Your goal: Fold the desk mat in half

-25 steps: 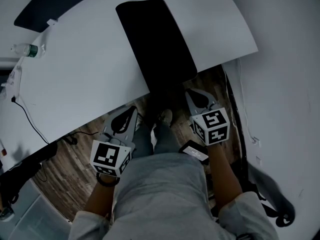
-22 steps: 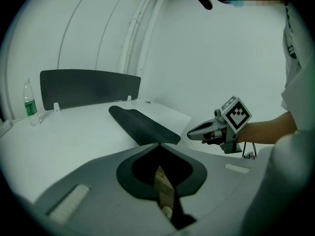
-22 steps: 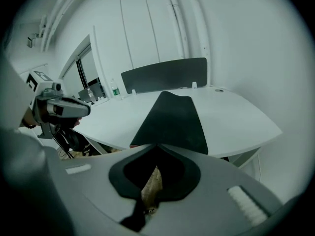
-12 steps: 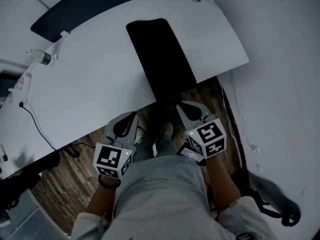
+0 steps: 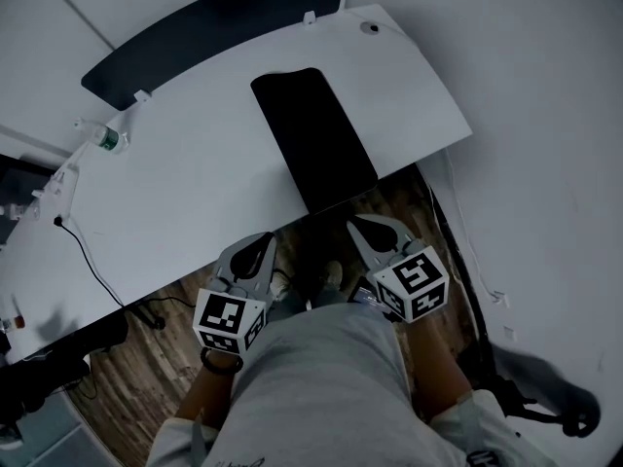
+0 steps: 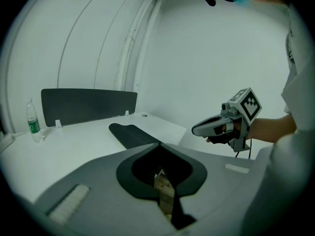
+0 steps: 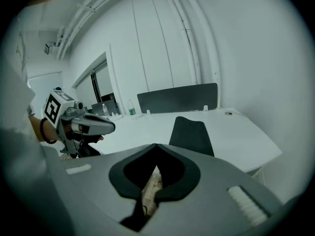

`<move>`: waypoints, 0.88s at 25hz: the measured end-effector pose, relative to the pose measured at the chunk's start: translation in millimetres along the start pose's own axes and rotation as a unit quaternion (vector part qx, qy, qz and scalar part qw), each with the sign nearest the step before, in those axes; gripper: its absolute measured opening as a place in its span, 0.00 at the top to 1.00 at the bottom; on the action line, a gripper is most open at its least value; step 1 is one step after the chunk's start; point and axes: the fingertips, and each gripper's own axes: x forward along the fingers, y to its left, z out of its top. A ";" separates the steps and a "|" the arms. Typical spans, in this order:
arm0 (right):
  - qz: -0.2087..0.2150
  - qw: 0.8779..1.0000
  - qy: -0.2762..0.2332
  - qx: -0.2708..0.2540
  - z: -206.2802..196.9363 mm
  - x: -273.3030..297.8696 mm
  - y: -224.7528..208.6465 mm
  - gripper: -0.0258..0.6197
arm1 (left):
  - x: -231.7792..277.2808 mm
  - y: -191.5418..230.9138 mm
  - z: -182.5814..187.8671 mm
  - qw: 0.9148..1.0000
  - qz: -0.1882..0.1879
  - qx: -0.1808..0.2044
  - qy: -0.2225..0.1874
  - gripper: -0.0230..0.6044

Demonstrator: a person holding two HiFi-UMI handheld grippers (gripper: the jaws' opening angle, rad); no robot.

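The black desk mat [image 5: 313, 136] lies flat and unfolded on the white desk [image 5: 195, 173], its near end at the desk's front edge. It also shows in the left gripper view as a dark strip [image 6: 130, 133], and in the right gripper view [image 7: 192, 134]. My left gripper [image 5: 255, 241] hovers over the floor, short of the desk edge and left of the mat, shut on nothing. My right gripper [image 5: 362, 224] hangs just below the mat's near end, also shut and empty. Neither touches the mat.
A water bottle [image 5: 107, 139] stands at the desk's far left by a dark partition panel [image 5: 214, 27]. A black cable [image 5: 83, 251] trails over the left part of the desk. Wooden floor [image 5: 146, 358] lies under me, and a chair base [image 5: 545, 407] sits at the lower right.
The head view has pulled back, so the desk and mat sit lower and look smaller. Both grippers have dropped slightly in the frame and stay shut. The mat has not moved on the desk.
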 end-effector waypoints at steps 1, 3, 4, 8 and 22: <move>0.000 1.000 -0.003 0.000 1.9 -2.3 0.9 0.95 | -1.3 -0.7 1.8 1.000 -0.001 0.001 -0.002 0.93; 0.000 1.000 -0.008 -0.004 5.2 -5.4 2.2 0.95 | -3.2 -2.0 4.8 1.000 -0.003 0.002 -0.006 0.93; 0.000 1.000 -0.010 -0.007 6.5 -6.6 2.5 0.95 | -3.6 -2.8 6.0 1.000 -0.004 0.002 -0.008 0.93; -0.001 1.000 -0.016 -0.014 10.8 -10.3 3.4 0.95 | -5.4 -5.6 8.7 1.000 -0.005 0.006 -0.012 0.93; 0.003 0.999 -0.021 -0.041 21.2 -8.8 5.8 0.95 | -14.5 2.9 10.8 1.000 0.016 -0.003 -0.017 0.93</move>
